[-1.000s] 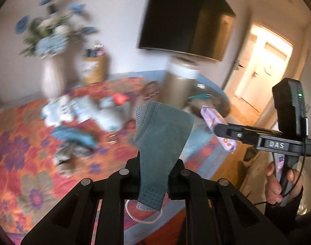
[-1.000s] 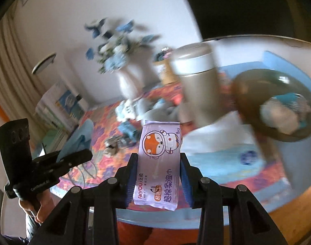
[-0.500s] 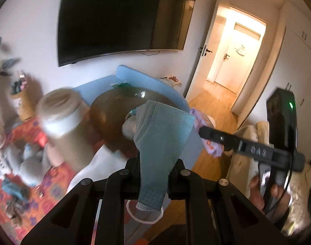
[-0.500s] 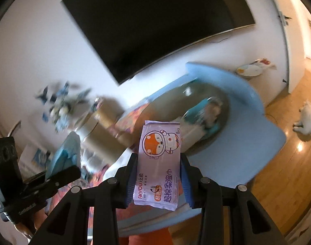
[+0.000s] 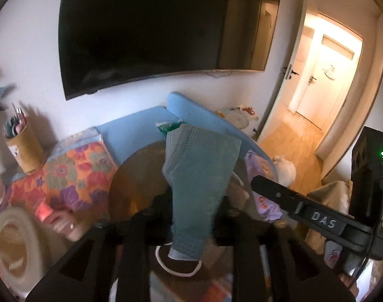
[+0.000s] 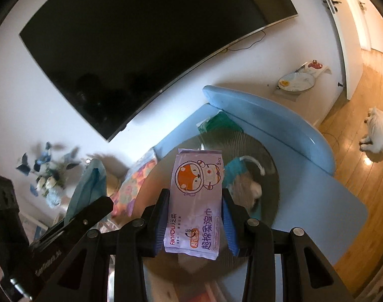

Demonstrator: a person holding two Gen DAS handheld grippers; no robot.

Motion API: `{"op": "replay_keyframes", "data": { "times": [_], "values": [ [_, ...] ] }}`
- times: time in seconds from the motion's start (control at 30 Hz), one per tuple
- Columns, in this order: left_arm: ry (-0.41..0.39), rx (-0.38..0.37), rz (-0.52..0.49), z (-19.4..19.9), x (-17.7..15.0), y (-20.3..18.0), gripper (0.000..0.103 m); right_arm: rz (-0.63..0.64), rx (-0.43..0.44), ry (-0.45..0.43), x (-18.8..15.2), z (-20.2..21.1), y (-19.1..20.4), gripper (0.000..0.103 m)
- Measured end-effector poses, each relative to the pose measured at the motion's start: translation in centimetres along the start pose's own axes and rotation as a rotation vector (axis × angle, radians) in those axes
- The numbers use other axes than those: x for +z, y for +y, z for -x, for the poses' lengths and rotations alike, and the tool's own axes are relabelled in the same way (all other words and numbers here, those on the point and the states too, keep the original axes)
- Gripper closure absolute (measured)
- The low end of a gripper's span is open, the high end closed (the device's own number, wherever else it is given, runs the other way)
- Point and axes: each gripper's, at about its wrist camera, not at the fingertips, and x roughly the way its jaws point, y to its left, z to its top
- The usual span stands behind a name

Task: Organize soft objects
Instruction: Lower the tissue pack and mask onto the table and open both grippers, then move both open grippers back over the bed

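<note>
My left gripper [image 5: 194,201] is shut on a teal face mask [image 5: 199,176], which hangs over the jaws with its white ear loop below. My right gripper [image 6: 195,201] is shut on a purple wet-wipes pack [image 6: 195,198] with a cartoon fox. Both are held above a round brown woven basket [image 6: 241,141], which shows in the left wrist view too [image 5: 138,176]. Soft items, a teal mask among them [image 6: 235,170], lie in the basket. The right gripper with the pack [image 5: 264,188] shows at the right of the left wrist view. The left gripper's mask [image 6: 88,183] shows at the left of the right wrist view.
The basket sits on a light blue table [image 6: 330,196] with a floral cloth [image 5: 73,173] to the left. A pen holder [image 5: 24,151], a beige canister [image 5: 12,246] and a flower vase [image 6: 50,183] stand left. A TV [image 5: 153,30] hangs on the wall. A white dog [image 6: 377,130] lies on the wood floor.
Both grippers have swung right, from the floral cloth with its clutter over to above the basket, each still holding its item.
</note>
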Motion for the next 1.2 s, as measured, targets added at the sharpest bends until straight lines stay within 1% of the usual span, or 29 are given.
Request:
{"op": "replay_keyframes", "data": {
  "times": [0.03,0.07,0.1,0.13,0.17,0.3,0.43,0.57,0.7,0.77,0.83,0.93,0.97,1.03,1.07,1.1,1.13,1.17,1.2],
  "values": [
    [-0.008,0.009,-0.002,-0.3,0.2,-0.2,0.059,0.001,-0.008,-0.001,0.4,-0.6,0.0,0.059],
    [-0.012,0.008,-0.004,-0.6,0.4,-0.3,0.049,-0.002,-0.016,0.007,0.9,-1.4,-0.2,0.049],
    [-0.014,0.003,-0.005,-0.7,0.5,-0.4,0.034,-0.011,-0.016,0.016,1.2,-1.8,-0.4,0.046],
    [-0.016,0.003,-0.001,-0.9,0.6,-0.5,0.029,-0.019,-0.004,0.024,1.4,-2.1,-0.6,0.045],
    [-0.027,-0.001,0.004,-0.8,0.6,-0.6,0.027,-0.025,0.009,0.029,1.6,-2.2,-0.9,0.045],
    [-0.034,-0.049,0.001,0.1,0.0,-1.0,0.027,-0.021,0.002,0.016,1.3,-1.0,-1.6,0.045],
    [-0.046,-0.101,-0.026,2.4,-1.2,-2.0,0.027,-0.03,0.016,0.015,0.3,0.5,-1.8,0.045],
    [-0.079,-0.126,-0.074,6.6,-3.5,-3.0,0.028,-0.009,0.038,0.028,-1.9,2.3,-0.8,0.045],
    [-0.106,-0.144,-0.094,10.9,-5.7,-2.3,0.027,0.053,0.047,0.039,-4.6,4.4,1.0,0.043],
    [-0.133,-0.11,-0.095,13.2,-7.0,-1.4,0.027,0.09,0.052,0.039,-5.9,5.5,1.9,0.043],
    [-0.149,-0.1,-0.085,15.3,-8.1,-0.2,0.027,0.12,0.059,0.048,-7.2,6.4,2.9,0.043],
    [-0.169,-0.064,-0.038,18.4,-9.8,3.1,0.027,0.179,0.117,0.058,-9.1,7.6,4.9,0.042],
    [-0.171,-0.042,-0.024,19.0,-10.1,4.1,0.027,0.205,0.131,0.067,-9.8,7.9,5.8,0.042],
    [-0.182,0.038,0.018,20.6,-11.1,7.3,0.027,0.263,0.155,0.081,-11.0,8.1,7.8,0.041],
    [-0.187,0.069,0.035,21.3,-11.4,8.5,0.027,0.299,0.166,0.091,-11.7,8.1,9.0,0.037],
    [-0.187,0.102,0.066,22.4,-12.0,10.6,0.027,0.337,0.173,0.104,-12.4,7.8,10.4,0.034],
    [-0.188,0.119,0.086,23.0,-12.3,11.7,0.027,0.363,0.178,0.112,-13.0,7.6,11.4,0.028],
    [-0.194,0.149,0.118,24.1,-12.9,13.6,0.027,0.391,0.2,0.126,-13.7,7.3,12.8,0.025],
    [-0.201,0.178,0.143,25.0,-13.4,15.3,0.027,0.409,0.228,0.139,-14.3,7.0,14.0,0.025]
  ]
}}
